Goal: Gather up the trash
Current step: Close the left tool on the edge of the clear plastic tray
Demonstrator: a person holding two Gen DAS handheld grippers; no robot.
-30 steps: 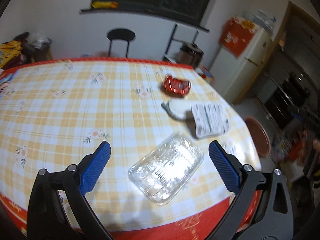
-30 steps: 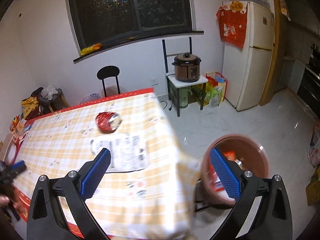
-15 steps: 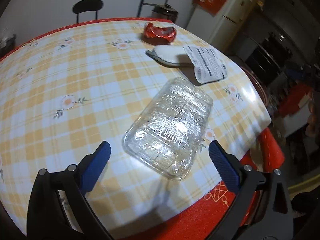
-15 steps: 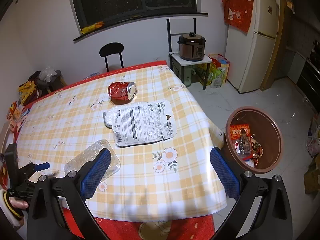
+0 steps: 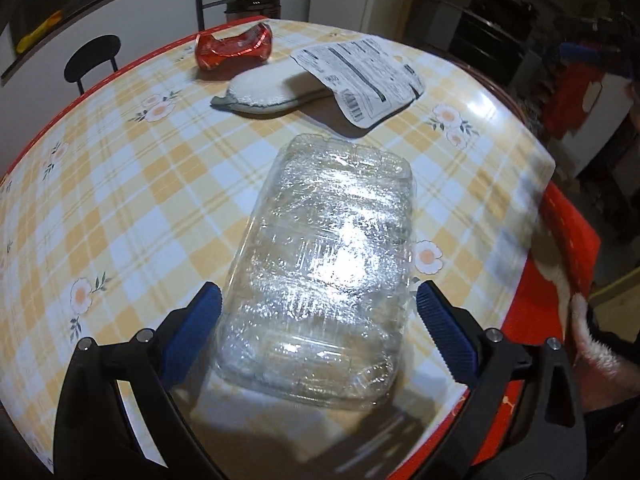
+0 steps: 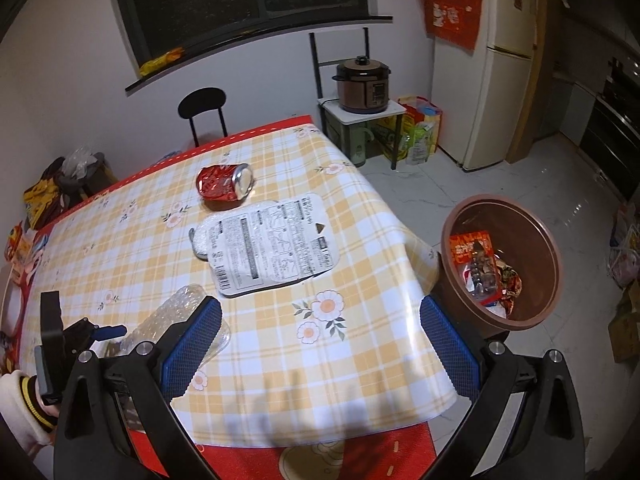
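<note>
Nearby, crushed can [image 5: 234,49], printed wrapper [image 5: 360,76], bin [image 6: 520,312] beside table [image 6: 360,360].

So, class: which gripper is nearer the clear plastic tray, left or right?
Left. The left gripper has its open jaws on either side of the tray. The right gripper hangs open above the table's near edge, with the tray off to its left.

The left gripper [image 5: 318,318] hangs low with its jaws spread wide, tilted downward; the right gripper [image 6: 320,338] hovers higher at the near edge, jaws equally wide
</note>
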